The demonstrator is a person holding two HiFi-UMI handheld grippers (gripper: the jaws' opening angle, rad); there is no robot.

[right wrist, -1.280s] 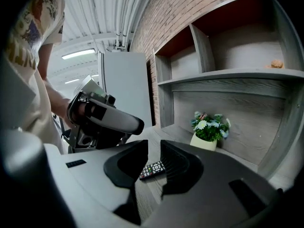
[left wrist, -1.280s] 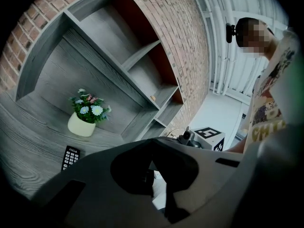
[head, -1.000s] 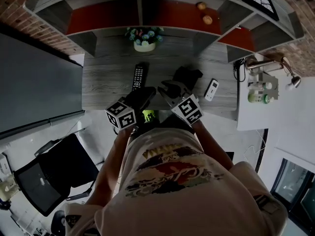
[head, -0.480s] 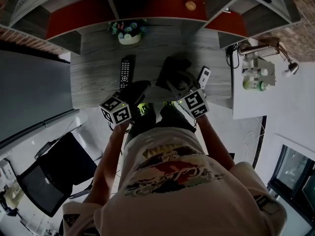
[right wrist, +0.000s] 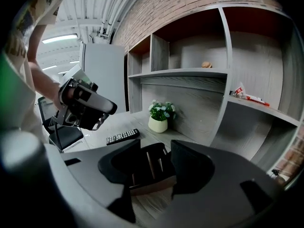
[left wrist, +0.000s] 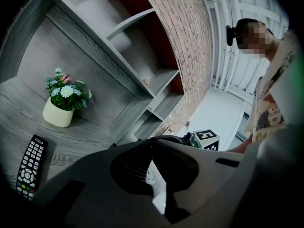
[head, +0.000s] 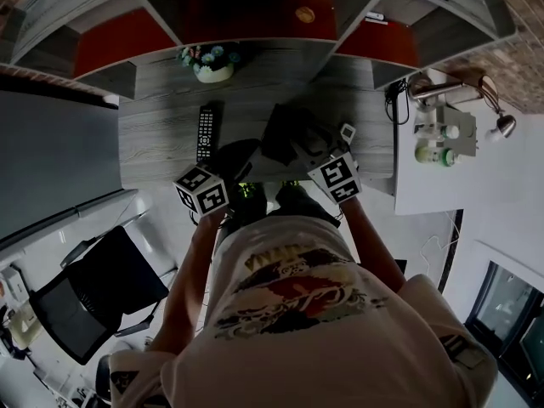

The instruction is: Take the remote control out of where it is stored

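A black remote [head: 204, 132] lies flat on the grey desk [head: 153, 147], left of both grippers; it also shows as the black remote [right wrist: 122, 136] and the black remote [left wrist: 29, 172]. A small white remote [head: 347, 132] lies at the desk's right, partly hidden behind my right gripper [head: 299, 149]. A dark slotted holder [right wrist: 151, 169] shows in the gap of my right gripper [right wrist: 156, 148], whose jaws have just been opening and stand apart without pressing on it. My left gripper [head: 249, 153] hangs at the desk's front edge, its jaws [left wrist: 152, 140] meeting at the tips around nothing.
A pale pot of flowers [head: 212, 65] stands at the back of the desk under grey shelves [head: 255, 15] with red backs. A white side table [head: 433, 155] with a lamp is at the right. A black chair [head: 85, 300] stands at the lower left.
Both grippers have shifted right along the desk's front edge, away from the black remote. The right gripper now sits at the dark holder and covers part of the white remote.
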